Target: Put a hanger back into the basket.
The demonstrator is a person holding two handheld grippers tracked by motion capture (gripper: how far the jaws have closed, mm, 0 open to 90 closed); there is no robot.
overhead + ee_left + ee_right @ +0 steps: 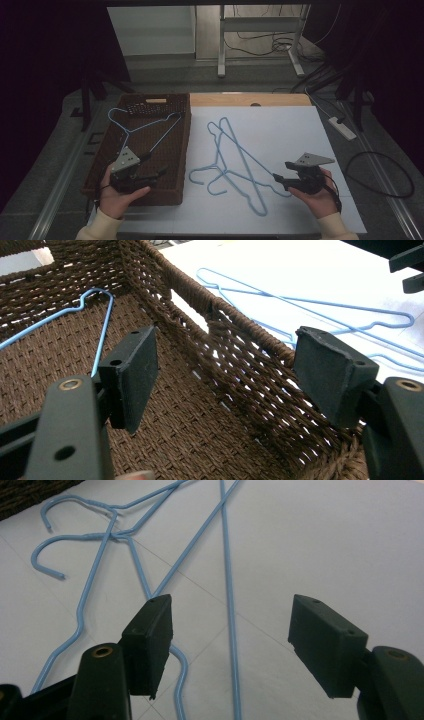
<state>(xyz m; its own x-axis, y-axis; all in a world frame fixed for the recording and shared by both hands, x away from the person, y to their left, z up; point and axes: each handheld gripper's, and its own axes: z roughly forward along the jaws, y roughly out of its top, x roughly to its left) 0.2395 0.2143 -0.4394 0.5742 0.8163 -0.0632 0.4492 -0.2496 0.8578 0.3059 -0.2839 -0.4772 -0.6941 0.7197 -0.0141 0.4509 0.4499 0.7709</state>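
One blue hanger (145,127) lay in one basket (184,150) beyond the gaping left gripper (225,372); two hangers (235,160) lay ahead of the gaping right gripper (230,640).

The high view is looking dim and slightly soft, its edges fading into near black around the lit white table top (290,135). Both gripper views are showing brighter, even light, with near jaws slightly blurred.
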